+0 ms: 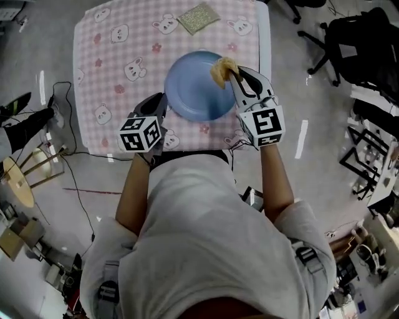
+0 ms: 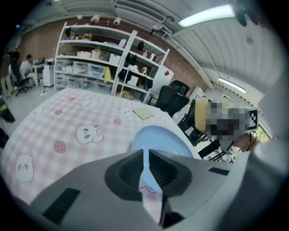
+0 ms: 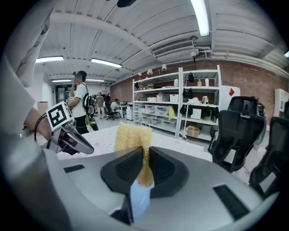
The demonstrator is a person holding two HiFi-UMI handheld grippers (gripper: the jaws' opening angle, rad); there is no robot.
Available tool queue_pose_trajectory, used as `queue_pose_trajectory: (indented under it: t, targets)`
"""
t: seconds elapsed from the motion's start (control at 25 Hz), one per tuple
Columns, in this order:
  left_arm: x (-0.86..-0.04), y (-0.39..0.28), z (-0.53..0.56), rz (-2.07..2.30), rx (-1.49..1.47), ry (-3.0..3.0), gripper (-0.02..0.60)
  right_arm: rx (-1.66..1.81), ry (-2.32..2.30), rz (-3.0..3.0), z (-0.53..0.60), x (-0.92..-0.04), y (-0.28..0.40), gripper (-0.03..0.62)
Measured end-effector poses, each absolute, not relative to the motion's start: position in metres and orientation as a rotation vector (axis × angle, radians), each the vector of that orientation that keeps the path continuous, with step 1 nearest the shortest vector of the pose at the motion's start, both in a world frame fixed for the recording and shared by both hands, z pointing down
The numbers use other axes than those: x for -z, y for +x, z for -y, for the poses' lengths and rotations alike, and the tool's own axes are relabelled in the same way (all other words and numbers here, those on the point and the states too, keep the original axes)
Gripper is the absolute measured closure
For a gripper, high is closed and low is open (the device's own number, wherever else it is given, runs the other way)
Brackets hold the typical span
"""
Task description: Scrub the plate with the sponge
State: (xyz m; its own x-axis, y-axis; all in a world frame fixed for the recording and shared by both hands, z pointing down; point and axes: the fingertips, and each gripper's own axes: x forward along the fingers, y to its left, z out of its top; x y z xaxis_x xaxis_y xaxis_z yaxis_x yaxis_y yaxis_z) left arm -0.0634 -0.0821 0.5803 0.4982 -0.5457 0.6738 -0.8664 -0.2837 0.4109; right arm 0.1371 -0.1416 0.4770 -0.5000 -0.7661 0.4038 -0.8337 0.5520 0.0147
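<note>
Head view is the only one with the full layout. Table (image 1: 112, 68) in a pink checked bunny cloth fills the upper half of the frame, with the blue plate (image 1: 196, 87) at its centre. A greenish square pad (image 1: 198, 18) lies apart near the top edge.

Left gripper (image 1: 159, 103) comes in from lower left to the plate's lower-left rim. Its marker cube (image 1: 140, 132) sits over the near table edge. Left forearm (image 1: 134, 187) is bare and angled up from the white T-shirt, elbow bent.

Left gripper view adds the jaw detail the head view lacks. The left gripper (image 2: 145, 155) has its jaws pinched on the plate (image 2: 158, 140) rim, with only a thin blue edge between the pads. The cloth-covered table (image 2: 58, 126) shows at left, the square pad (image 2: 143, 113) beyond the plate, white shelving (image 2: 95, 58) along a brick wall, and a black office chair (image 2: 171, 97).

Right gripper (image 1: 235, 76) reaches from lower right. It holds the yellow sponge (image 1: 222, 68) at the plate's upper-right rim. Whether the sponge is pressed on the plate or just over it is unclear from above. Right forearm (image 1: 274, 180) runs nearly straight up the frame.

Right gripper view shows the right gripper (image 3: 145, 158) with its jaws clamped on the sponge (image 3: 133, 135). The sponge is squeezed thin between the pads and fans out above them. At left is the left gripper's marker cube (image 3: 59, 116), with a standing person (image 3: 81, 101) behind it. Shelving (image 3: 180, 103) is at centre and office chairs (image 3: 235, 131) at right.
</note>
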Motion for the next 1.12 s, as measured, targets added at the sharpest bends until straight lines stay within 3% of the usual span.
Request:
queue_pose_trajectory:
  t: [0.4,1.12]
  targets:
    - [-0.62,-0.069,0.056,1.209,-0.369,1.683,0.528,-0.337,1.008,2.505,0.141,-0.512,0.081,0.549]
    - [-0.655,-0.052,0.051,1.125,-0.268,1.524,0.5,-0.367,0.957,2.5,0.117,-0.524,0.074,0.548]
